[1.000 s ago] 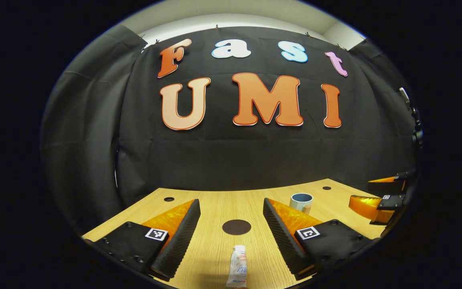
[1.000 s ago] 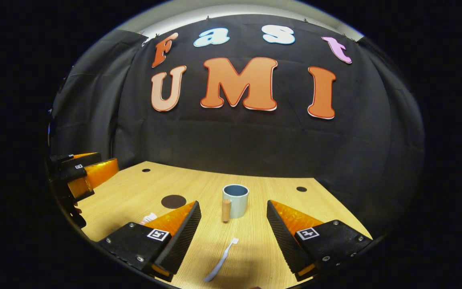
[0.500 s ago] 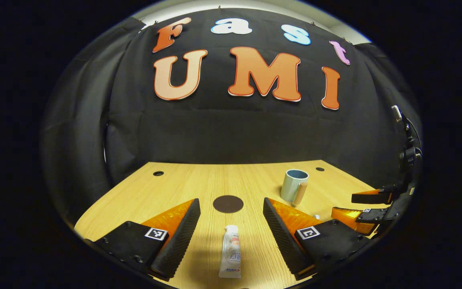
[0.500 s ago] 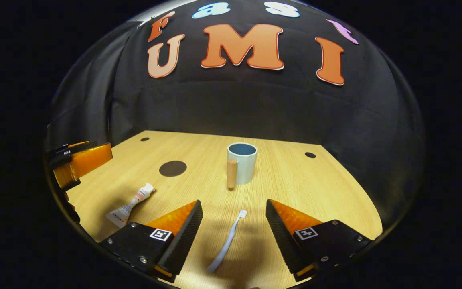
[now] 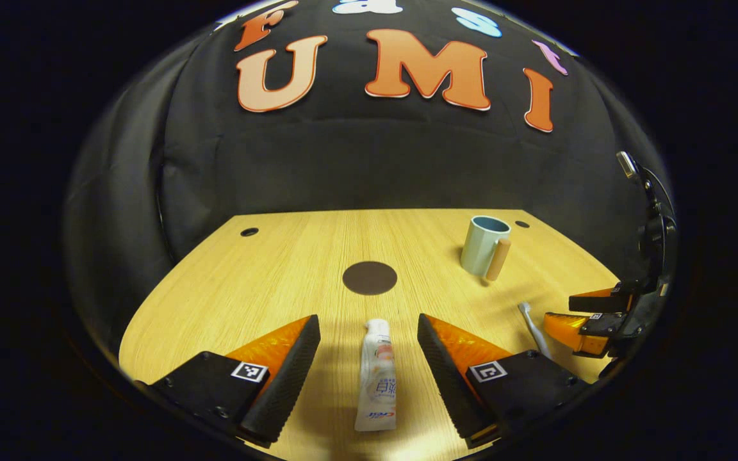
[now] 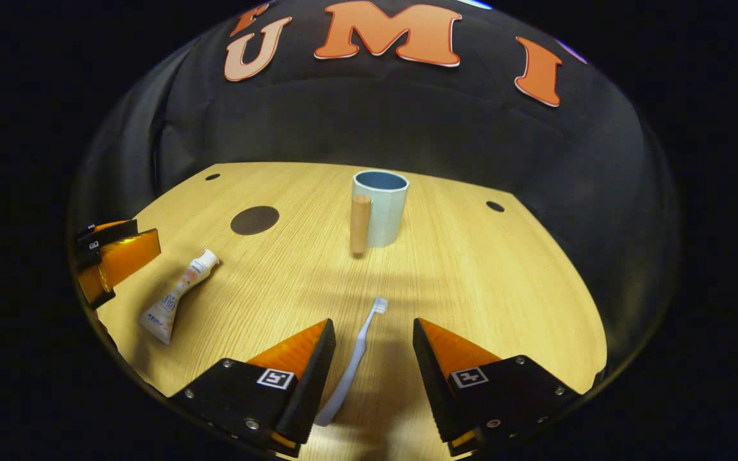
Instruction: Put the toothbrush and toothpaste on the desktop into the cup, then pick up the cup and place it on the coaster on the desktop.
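Both grippers have dipped toward the desk since a second ago, so the desk now takes up more of each view and the tube and brush sit further in between the fingers. In the left gripper view, the left gripper (image 5: 368,333) is spread wide, its fingers on either side of the toothpaste (image 5: 376,378) and not touching it; the tube lies flat at lower centre, cap pointing away, and its print is too small to make out. One dark round coaster (image 5: 369,278) lies just beyond the cap at frame centre, and one pale blue cup (image 5: 483,244) with a wooden handle stands upright at centre right. In the right gripper view, the right gripper (image 6: 374,333) is likewise apart, straddling the toothbrush (image 6: 351,366) without contact; the bristle end points toward the cup (image 6: 382,208), which stands at upper centre. One toothpaste (image 6: 177,298) lies at left, near the other gripper at the left edge. Each gripper finger carries a small square marker. The desk (image 6: 491,275) is bare wood at right, with three small dark holes near its far edge, where the black cloth hangs.
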`<state>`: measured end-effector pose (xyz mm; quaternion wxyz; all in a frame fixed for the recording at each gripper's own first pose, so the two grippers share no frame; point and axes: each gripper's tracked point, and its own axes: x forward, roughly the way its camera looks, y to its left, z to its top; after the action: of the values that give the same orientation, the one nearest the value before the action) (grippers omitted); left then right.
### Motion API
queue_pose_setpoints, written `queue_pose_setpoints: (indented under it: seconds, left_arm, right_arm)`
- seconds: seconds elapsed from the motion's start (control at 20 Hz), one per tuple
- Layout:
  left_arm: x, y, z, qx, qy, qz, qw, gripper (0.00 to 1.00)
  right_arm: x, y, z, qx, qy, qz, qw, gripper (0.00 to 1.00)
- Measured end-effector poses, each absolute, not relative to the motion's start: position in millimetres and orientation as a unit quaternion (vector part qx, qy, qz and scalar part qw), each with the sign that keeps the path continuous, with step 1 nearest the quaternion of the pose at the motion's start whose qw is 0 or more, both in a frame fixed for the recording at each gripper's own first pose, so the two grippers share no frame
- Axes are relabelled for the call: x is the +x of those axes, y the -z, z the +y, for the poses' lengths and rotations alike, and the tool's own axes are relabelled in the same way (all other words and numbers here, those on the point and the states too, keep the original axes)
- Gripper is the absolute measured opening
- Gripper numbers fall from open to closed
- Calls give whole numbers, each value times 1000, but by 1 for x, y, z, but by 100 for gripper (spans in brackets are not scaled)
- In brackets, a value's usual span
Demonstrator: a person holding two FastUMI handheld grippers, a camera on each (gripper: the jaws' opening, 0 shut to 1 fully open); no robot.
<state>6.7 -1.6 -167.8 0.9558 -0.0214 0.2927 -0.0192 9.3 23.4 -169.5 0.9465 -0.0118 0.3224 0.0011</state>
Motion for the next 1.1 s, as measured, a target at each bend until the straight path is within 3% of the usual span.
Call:
queue_pose_setpoints:
  seconds: [0.5,0.55,0.65,0.7,0.95,1.1]
  left_arm:
    - [-4,230,-2,-20,22,411,911,93]
    - [-6,234,-2,-22,23,417,908,88]
    - [-5,243,-5,-27,29,430,902,84]
    - [-5,248,-9,-31,33,439,898,82]
    - [-2,256,-6,1,36,477,878,52]
    - [3,254,-7,25,42,482,875,48]
  right_arm:
    - [14,207,20,4,-10,404,915,48]
    - [16,206,22,2,-7,401,916,41]
    - [16,207,22,-9,-10,408,913,37]
    - [16,207,22,-17,-12,413,911,41]
    - [17,209,30,-16,-38,436,899,17]
    - [17,206,31,-16,-48,444,895,11]
